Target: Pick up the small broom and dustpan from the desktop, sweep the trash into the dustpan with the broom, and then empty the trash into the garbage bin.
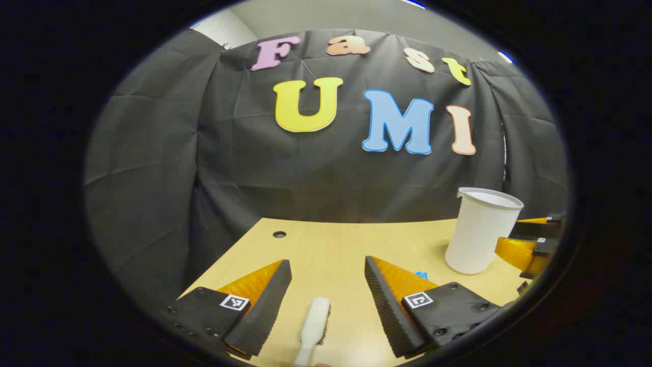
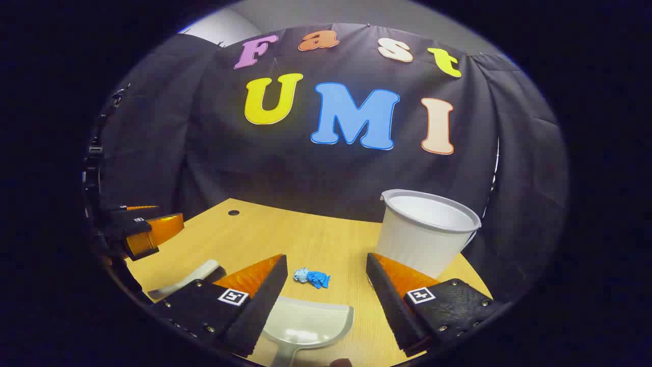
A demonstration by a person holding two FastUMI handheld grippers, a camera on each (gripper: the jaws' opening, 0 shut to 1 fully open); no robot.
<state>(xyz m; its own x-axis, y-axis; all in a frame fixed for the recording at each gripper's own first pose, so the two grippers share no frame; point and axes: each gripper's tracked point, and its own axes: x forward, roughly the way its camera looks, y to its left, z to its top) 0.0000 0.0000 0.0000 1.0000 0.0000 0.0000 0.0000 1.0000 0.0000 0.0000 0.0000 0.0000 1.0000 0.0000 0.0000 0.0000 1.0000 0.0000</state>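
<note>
Desktop [image 2: 326, 239] bare around trash [image 2: 311, 278]

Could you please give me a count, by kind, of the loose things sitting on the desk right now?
Small broom: 1
Dustpan: 1
Crumpled blue trash: 1
White garbage bin: 1
Total: 4

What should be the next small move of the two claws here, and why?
Probably lower the left claw onto the broom handle and close. Both claws are open; the broom and the dustpan lie ungrasped between their fingers, and the blue trash is unswept.
</note>
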